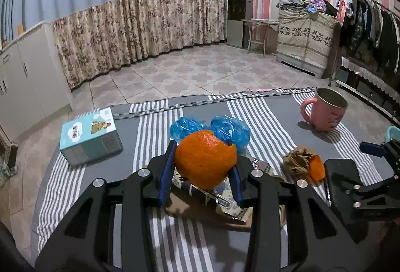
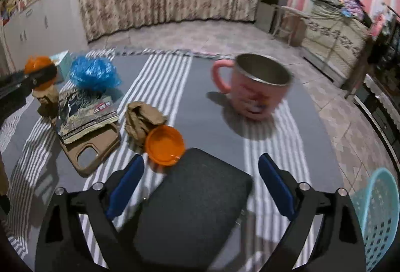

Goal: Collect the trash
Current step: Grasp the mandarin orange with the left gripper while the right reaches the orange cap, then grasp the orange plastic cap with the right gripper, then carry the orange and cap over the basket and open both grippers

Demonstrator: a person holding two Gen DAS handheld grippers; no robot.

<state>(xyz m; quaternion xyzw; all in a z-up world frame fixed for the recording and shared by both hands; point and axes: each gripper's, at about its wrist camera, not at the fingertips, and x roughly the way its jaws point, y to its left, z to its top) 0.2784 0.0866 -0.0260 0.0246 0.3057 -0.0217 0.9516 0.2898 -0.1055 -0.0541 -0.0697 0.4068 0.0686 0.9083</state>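
My left gripper [image 1: 203, 162] is shut on a large piece of orange peel [image 1: 205, 159] and holds it above the striped table; it also shows in the right wrist view [image 2: 40, 64]. A crumpled blue plastic bag [image 1: 225, 131] [image 2: 93, 73] lies behind it. A crumpled brown paper [image 1: 298, 159] [image 2: 141, 119] lies beside a second orange peel cup [image 2: 165, 145] [image 1: 317, 168]. My right gripper [image 2: 200, 187] is open and empty, over a dark pad [image 2: 195, 209], just behind that peel.
A pink mug [image 2: 252, 87] [image 1: 325, 111] stands at the right. A magazine [image 2: 85, 112] lies on a brown phone case [image 2: 92, 149]. A teal box [image 1: 90, 136] sits at the left. A teal basket [image 2: 380, 217] stands off the table's right edge.
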